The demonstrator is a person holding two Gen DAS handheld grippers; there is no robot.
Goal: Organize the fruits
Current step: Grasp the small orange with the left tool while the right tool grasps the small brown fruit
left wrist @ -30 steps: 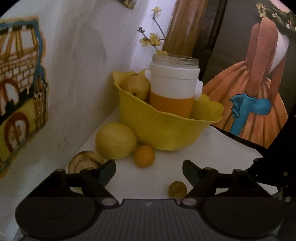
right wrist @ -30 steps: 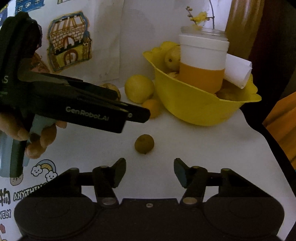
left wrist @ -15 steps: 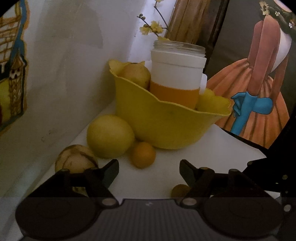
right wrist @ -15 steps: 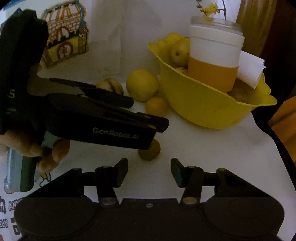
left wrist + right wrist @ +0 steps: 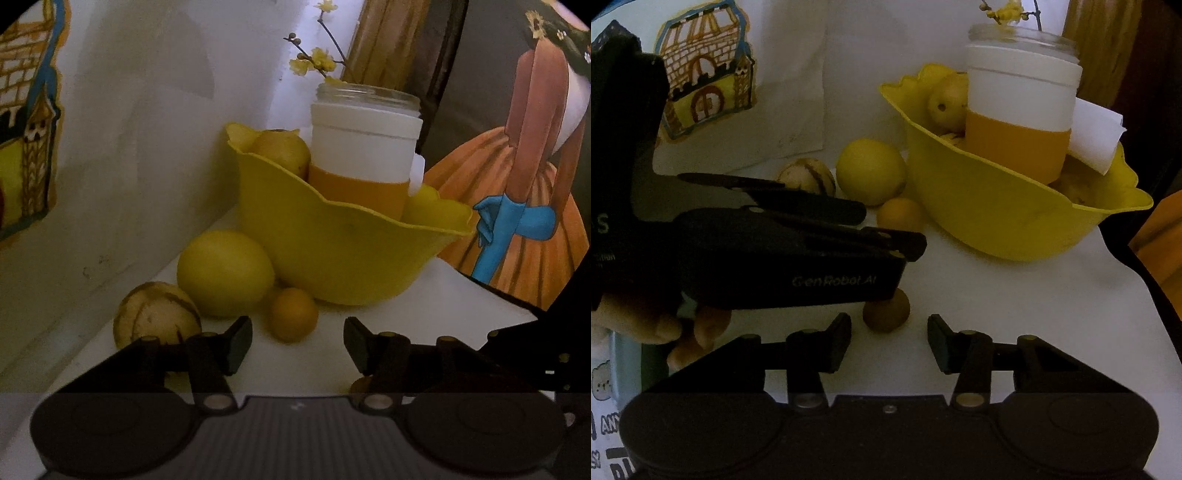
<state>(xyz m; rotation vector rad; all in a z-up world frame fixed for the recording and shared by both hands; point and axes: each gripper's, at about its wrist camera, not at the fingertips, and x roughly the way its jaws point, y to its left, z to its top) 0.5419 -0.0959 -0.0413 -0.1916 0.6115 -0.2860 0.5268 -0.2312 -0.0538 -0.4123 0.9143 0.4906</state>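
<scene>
A yellow bowl [image 5: 347,251] holds fruit and a white-and-orange jar [image 5: 364,162]. On the white table beside it lie a large lemon [image 5: 225,273], a small orange [image 5: 293,319] and a striped brownish fruit [image 5: 157,319]. My left gripper [image 5: 297,345] is open, its fingers just short of the small orange. In the right wrist view my right gripper [image 5: 889,345] is open, just short of a small brown fruit [image 5: 886,312]. The left gripper's body [image 5: 768,254] overhangs that fruit. The bowl [image 5: 1008,214], lemon [image 5: 871,171] and orange [image 5: 899,214] show there too.
A wall with a castle drawing [image 5: 705,70] stands behind the fruit. A painting of a woman in an orange dress [image 5: 517,192] stands to the right. A folded white paper [image 5: 1093,136] sits in the bowl. The table edge [image 5: 1134,273] falls away at right.
My left gripper has moved forward toward the small orange and lemon. My right gripper has moved closer to the small brown fruit. Both stay open.
</scene>
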